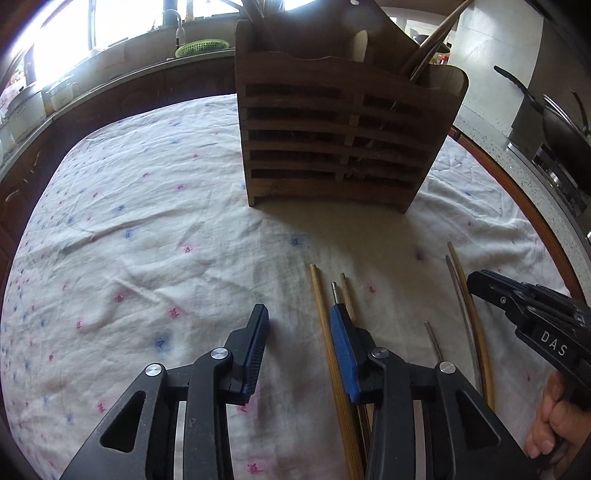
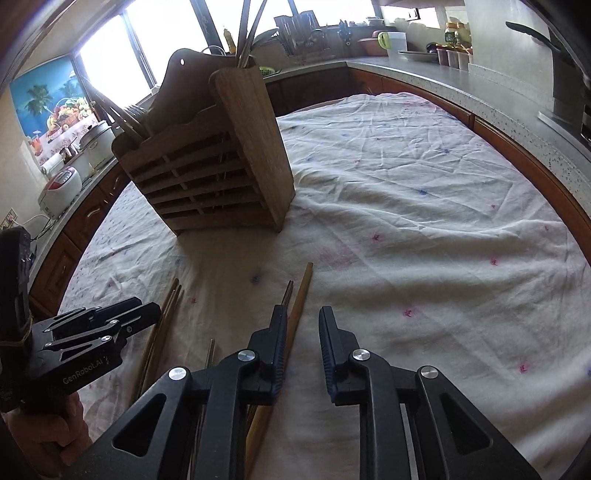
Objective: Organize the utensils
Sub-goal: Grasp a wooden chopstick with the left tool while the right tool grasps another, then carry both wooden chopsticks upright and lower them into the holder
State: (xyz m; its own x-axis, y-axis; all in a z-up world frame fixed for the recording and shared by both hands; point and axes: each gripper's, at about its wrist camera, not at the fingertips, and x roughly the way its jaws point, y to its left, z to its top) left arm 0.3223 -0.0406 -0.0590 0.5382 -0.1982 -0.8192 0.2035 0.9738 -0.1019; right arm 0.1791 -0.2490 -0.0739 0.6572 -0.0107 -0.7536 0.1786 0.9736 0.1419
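Chopsticks [image 1: 334,354] flank both part-open, empty grippers [image 1: 299,332] [image 2: 302,339]; wooden holder [image 1: 340,136] stands beyond

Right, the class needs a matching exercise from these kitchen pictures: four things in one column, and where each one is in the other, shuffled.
1 wooden rack
2 loose chopsticks
3 green basket
4 black pan

A lying flat on the cloth
B on the stove
C standing on the cloth
D beside the tap

Pairs: 1-C, 2-A, 3-D, 4-B
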